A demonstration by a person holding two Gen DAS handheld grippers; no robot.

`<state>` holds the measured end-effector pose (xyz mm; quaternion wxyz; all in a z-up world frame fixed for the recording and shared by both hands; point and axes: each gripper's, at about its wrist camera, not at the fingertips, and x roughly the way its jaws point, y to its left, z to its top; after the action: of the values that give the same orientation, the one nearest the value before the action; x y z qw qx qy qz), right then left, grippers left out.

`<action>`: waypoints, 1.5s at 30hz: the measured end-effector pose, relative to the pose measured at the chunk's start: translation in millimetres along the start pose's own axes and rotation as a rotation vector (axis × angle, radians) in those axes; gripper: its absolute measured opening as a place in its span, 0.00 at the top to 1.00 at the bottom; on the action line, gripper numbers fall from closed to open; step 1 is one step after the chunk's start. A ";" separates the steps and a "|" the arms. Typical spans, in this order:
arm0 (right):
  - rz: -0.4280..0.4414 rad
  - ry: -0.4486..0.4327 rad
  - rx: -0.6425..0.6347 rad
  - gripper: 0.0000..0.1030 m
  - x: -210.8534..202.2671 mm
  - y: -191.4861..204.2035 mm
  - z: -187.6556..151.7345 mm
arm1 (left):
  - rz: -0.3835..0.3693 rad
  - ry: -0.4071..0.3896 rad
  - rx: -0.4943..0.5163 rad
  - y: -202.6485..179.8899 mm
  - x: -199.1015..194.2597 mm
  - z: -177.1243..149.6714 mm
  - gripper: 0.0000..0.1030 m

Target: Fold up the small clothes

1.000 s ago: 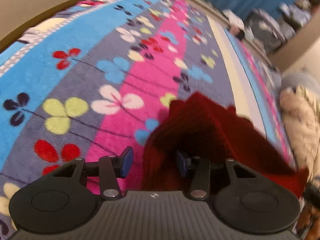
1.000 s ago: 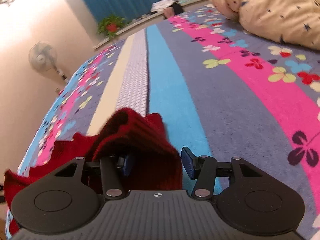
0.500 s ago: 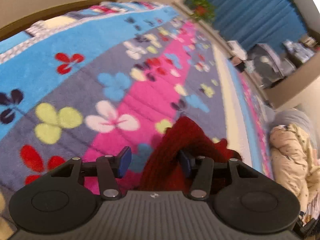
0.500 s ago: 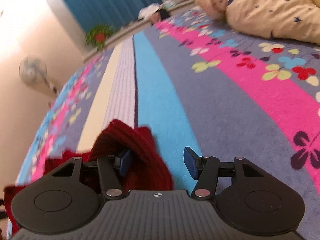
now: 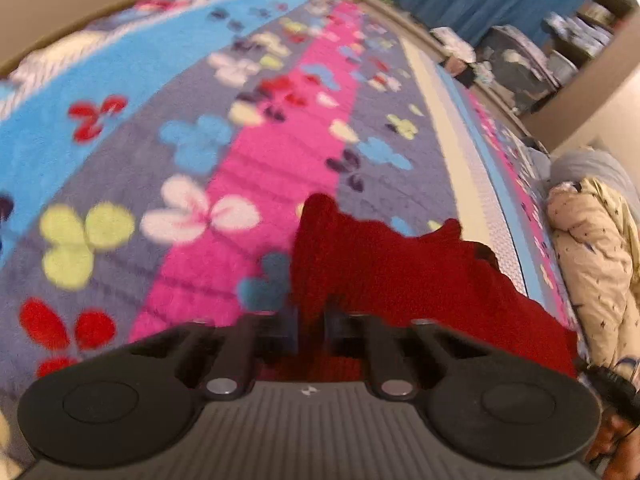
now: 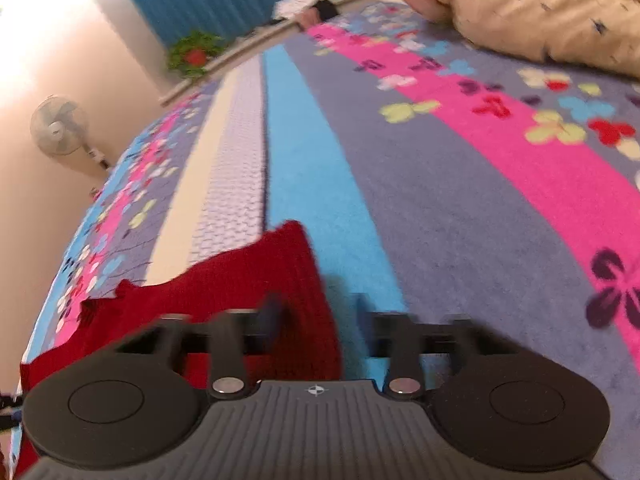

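Red knit garment (image 5: 400,272) lay bunched on the flower-print fleece blanket (image 5: 208,128), spread between both tools, its far edge ragged and lifted in places.

Left gripper (image 5: 310,322): fingers had drawn nearly together since half a second before, when they stood wide with cloth only against the right one. They now pinched a fold of the knit at its left corner. Frame blurred, so depth of bite unclear.

Right gripper (image 6: 318,312): gap narrower than half a second earlier but not shut. Left finger was buried behind the knit's right edge; right finger (image 6: 364,312) stood clear over the blue stripe. Read as mid-closing, jaws still apart, nothing clamped yet.

Garment also looked flatter and more stretched out in the right wrist view than a second earlier, when it humped up in front of the fingers.

Judgement: the grasp step was under way, left side secured first. Both near corners look about to be held, which would allow lifting the near edge over toward the far edge for a fold. Risk: the right fingers close on only a thin rim of knit and slip.

Beige quilt (image 6: 540,8) lay far right, well apart from the work.
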<state>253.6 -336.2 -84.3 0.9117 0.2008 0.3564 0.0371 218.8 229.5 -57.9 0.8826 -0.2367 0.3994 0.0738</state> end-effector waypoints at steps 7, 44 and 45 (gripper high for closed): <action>0.086 -0.350 -0.036 0.91 -49.0 20.5 13.5 | -0.012 -0.338 0.121 -27.8 -45.4 4.3 0.89; 0.007 0.183 0.143 0.43 -68.4 6.3 -70.3 | 0.026 0.149 -0.075 16.5 -78.4 -96.9 0.62; 0.007 0.176 0.142 0.50 -72.3 6.0 -72.7 | 0.015 0.137 -0.058 14.1 -81.3 -98.7 0.81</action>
<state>151.9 -321.3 -84.4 0.8602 0.2618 0.4364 0.0324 93.7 199.7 -59.0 0.8454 -0.2637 0.4583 0.0756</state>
